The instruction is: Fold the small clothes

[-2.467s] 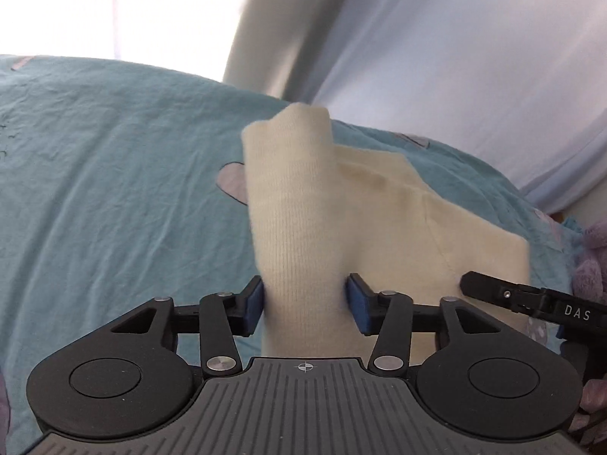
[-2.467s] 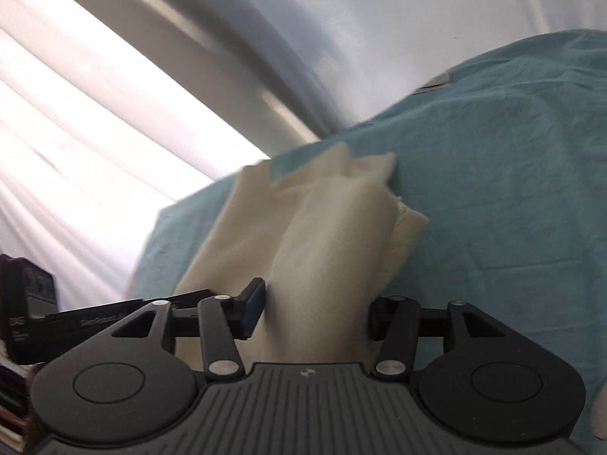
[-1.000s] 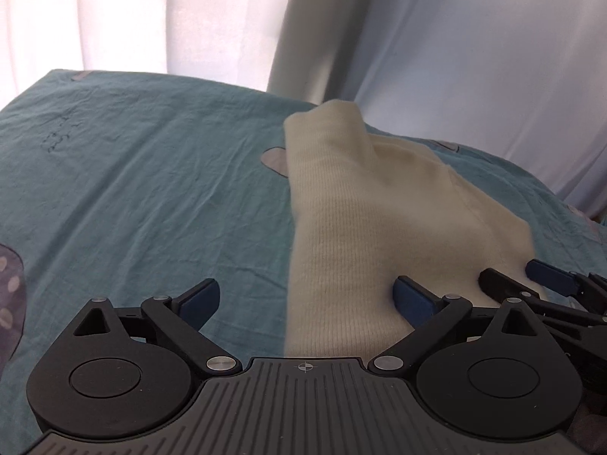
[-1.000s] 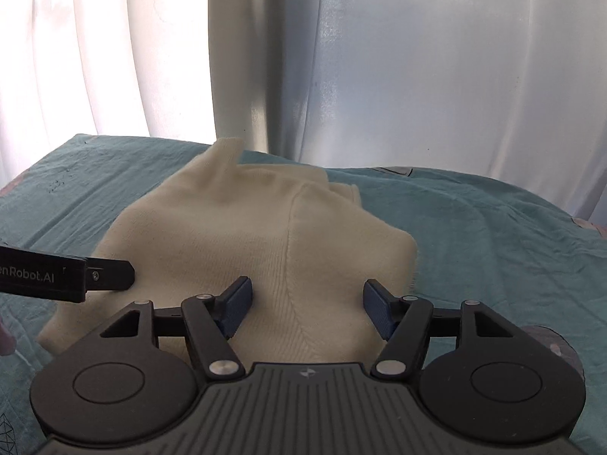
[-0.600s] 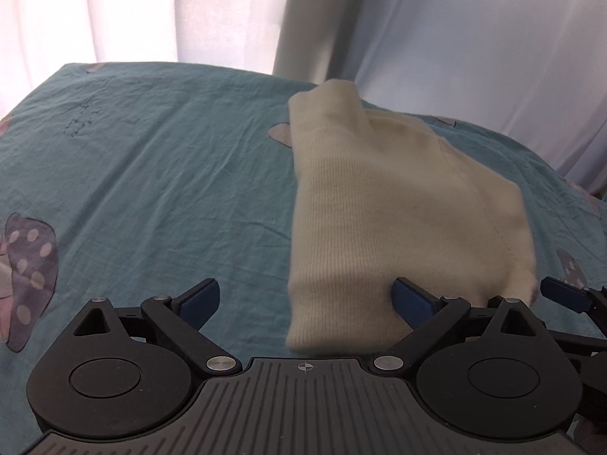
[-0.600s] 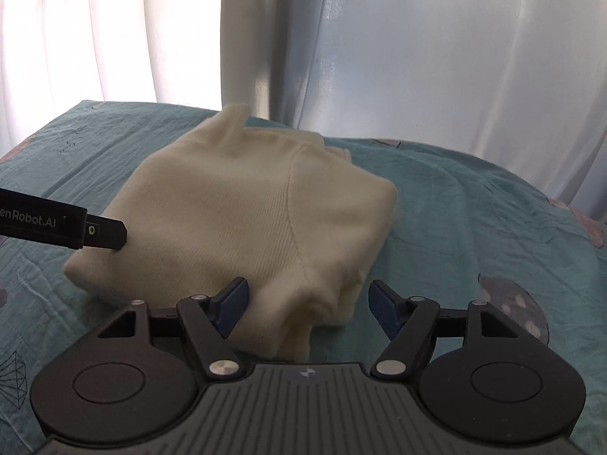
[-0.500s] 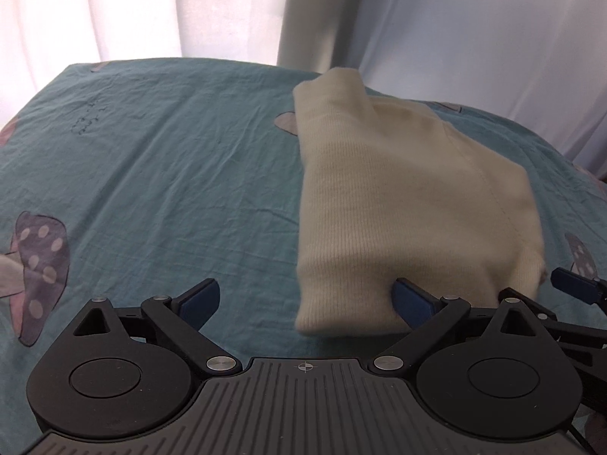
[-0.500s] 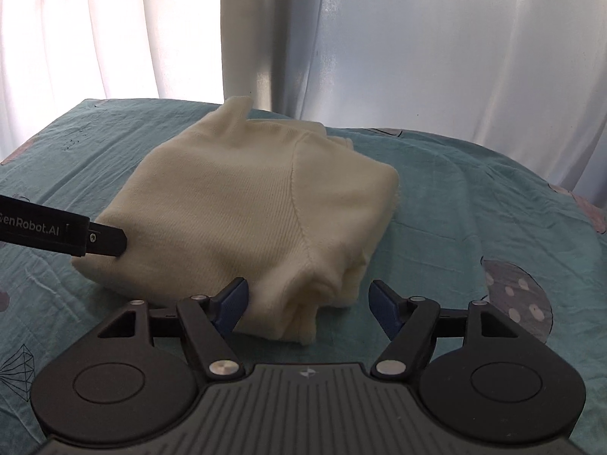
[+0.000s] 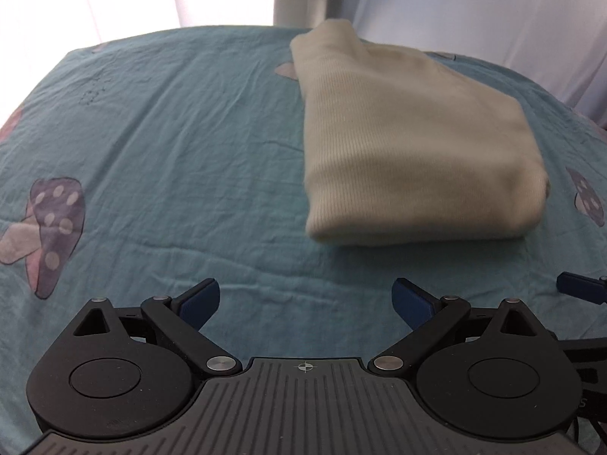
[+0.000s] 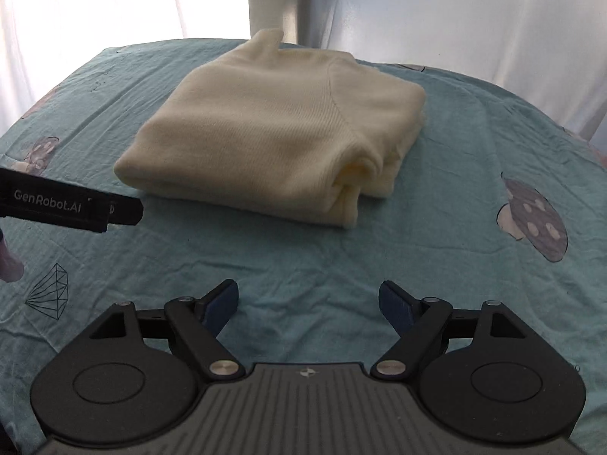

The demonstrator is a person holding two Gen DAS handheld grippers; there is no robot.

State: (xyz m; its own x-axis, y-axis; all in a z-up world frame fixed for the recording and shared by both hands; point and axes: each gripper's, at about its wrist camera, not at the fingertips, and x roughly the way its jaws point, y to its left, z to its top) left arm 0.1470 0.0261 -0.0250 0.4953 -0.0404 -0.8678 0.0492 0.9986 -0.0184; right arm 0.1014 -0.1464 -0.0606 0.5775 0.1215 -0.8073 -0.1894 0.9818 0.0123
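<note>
One cream sweater [image 10: 280, 129] folded into compact stack on teal sheet [image 9: 170, 121]. Left gripper [image 9: 305, 299] fingers apart, empty; right gripper [image 10: 308, 301] fingers opening, nothing btwn. Fold looks done; no other clothes visible.

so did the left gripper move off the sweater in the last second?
Yes. The left gripper has backed off toward the camera: the sweater now lies clear beyond its open fingers, with bare sheet between.

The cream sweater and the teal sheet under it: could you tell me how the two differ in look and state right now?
The cream sweater is plain ribbed knit; the teal sheet is thin cloth printed with mushrooms. The sweater is folded into a thick stack; the sheet lies spread in one wrinkled layer. Neither is gripped by the left gripper or right gripper.
</note>
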